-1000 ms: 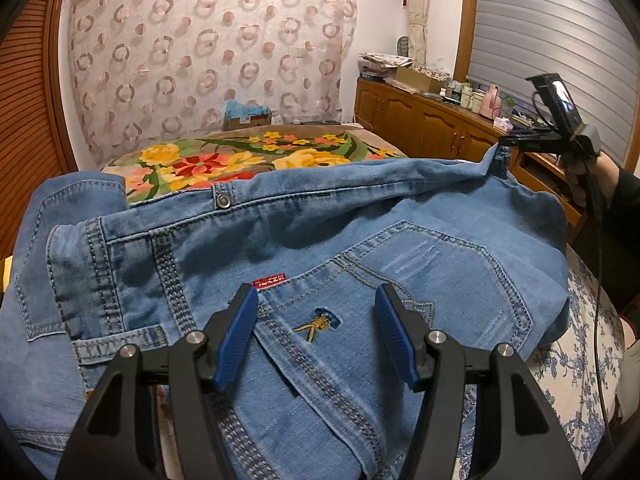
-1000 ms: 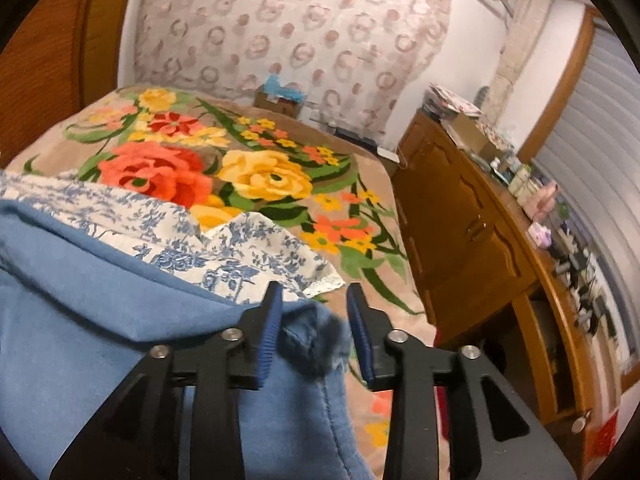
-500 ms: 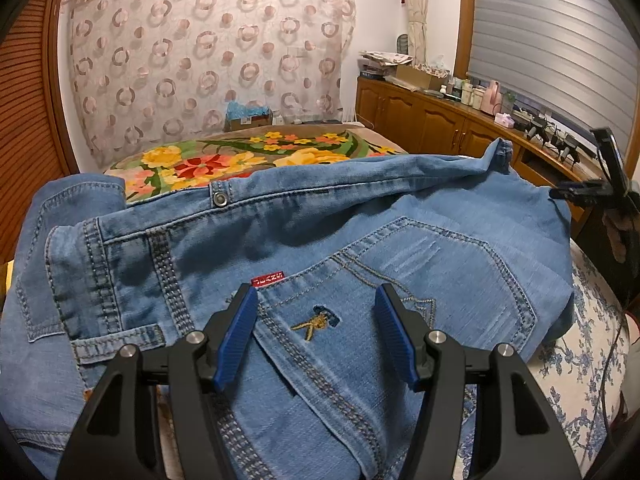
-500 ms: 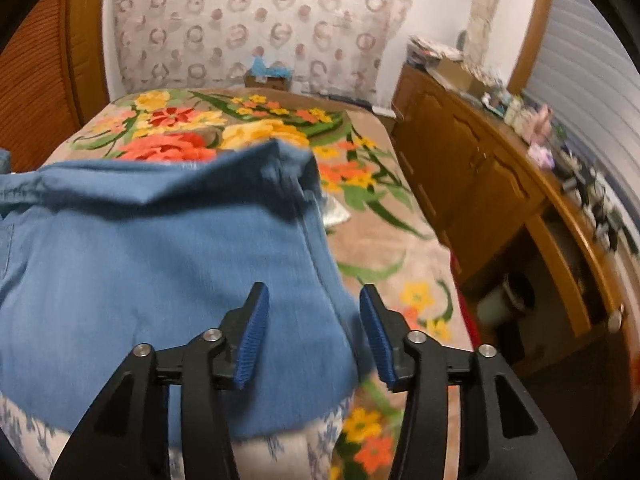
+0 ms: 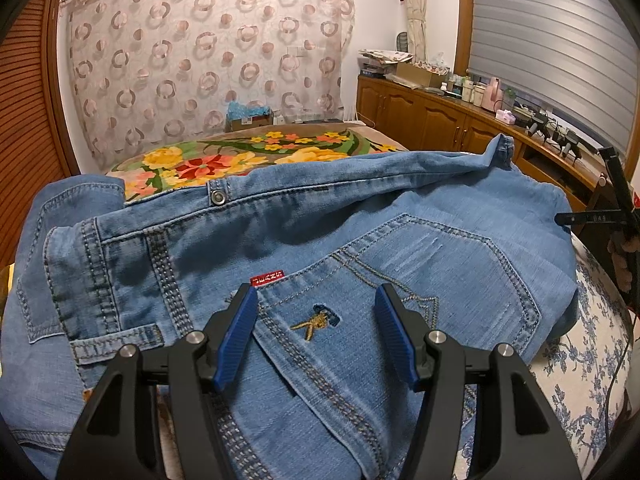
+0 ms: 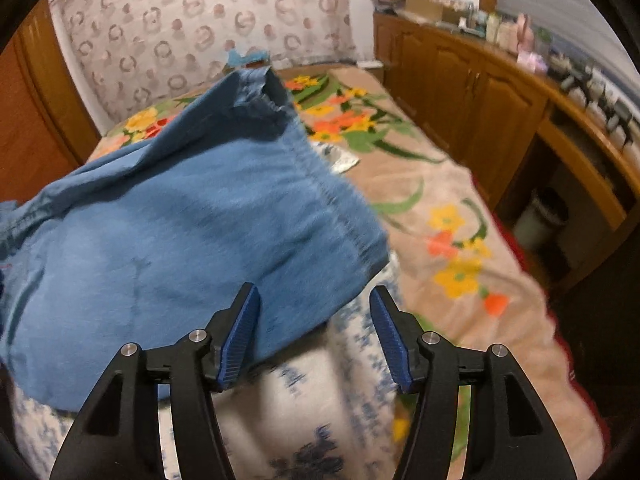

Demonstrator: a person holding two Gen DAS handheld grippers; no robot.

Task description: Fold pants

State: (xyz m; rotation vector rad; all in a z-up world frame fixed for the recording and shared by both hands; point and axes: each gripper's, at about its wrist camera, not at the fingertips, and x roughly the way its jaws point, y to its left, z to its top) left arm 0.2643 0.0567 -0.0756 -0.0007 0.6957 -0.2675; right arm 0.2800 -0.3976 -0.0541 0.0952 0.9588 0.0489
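It was a home bedroom: a floral-blanketed bed, patterned curtain and cluttered wooden cabinets.

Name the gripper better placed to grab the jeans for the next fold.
Left, probably. The left gripper hangs open directly over the jeans, at the back pocket; the right gripper is open off their edge, over the floral sheet.

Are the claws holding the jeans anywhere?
No. Both the left claw and the right claw are open over the jeans, gripping nothing.
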